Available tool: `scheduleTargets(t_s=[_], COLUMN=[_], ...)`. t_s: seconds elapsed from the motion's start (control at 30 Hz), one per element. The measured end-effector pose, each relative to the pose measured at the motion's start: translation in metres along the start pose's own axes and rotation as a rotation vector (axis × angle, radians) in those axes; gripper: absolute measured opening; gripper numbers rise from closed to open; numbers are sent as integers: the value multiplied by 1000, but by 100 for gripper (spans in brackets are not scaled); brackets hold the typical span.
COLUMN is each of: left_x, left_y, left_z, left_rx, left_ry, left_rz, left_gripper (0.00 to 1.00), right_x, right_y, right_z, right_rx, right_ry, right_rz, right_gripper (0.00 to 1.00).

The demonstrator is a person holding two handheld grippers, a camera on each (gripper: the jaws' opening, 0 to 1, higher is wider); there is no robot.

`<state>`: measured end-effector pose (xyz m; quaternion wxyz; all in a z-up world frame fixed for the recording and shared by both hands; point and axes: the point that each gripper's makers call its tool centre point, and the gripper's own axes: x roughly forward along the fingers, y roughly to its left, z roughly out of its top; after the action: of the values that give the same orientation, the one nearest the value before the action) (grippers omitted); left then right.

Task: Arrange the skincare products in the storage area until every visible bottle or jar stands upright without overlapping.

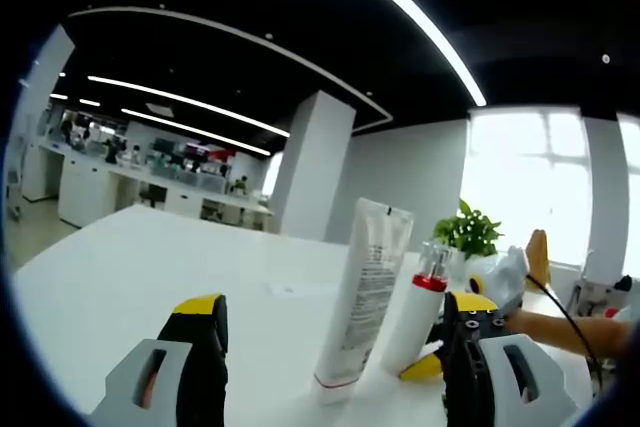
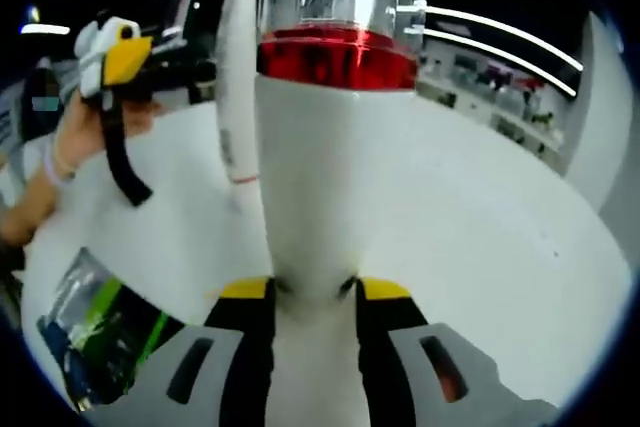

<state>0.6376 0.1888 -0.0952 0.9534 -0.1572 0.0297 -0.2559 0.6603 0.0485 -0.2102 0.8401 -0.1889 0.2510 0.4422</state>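
White pump bottle (image 2: pixel 312 197) with a red collar stands upright on the tabletop (image 1: pixel 150 277), pinched by the right gripper (image 2: pixel 312 292). Just beside it a white tube (image 1: pixel 362 292) stands on its cap, its print too small to read. Left gripper (image 1: pixel 330 347) is spread, holding nothing.

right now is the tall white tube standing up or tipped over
Upright: the white tube stands on its cap end on the table.
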Motion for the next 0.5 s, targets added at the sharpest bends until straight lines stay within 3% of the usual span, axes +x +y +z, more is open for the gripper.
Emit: scheduleTargets(t_s=[0.13, 0.4, 0.5], left_x=[1, 1, 0], left_y=[1, 1, 0], left_z=[0, 0, 0], left_rx=[0, 1, 2], left_ry=[2, 0, 0], left_rz=[0, 0, 0], left_gripper=[91, 91, 91], right_x=[0, -2, -7], right_y=[3, 11, 20], right_z=[-1, -1, 11], right_rx=[55, 38, 15], right_ry=[1, 5, -80], right_rz=[-44, -57, -13], right_gripper=[30, 31, 50])
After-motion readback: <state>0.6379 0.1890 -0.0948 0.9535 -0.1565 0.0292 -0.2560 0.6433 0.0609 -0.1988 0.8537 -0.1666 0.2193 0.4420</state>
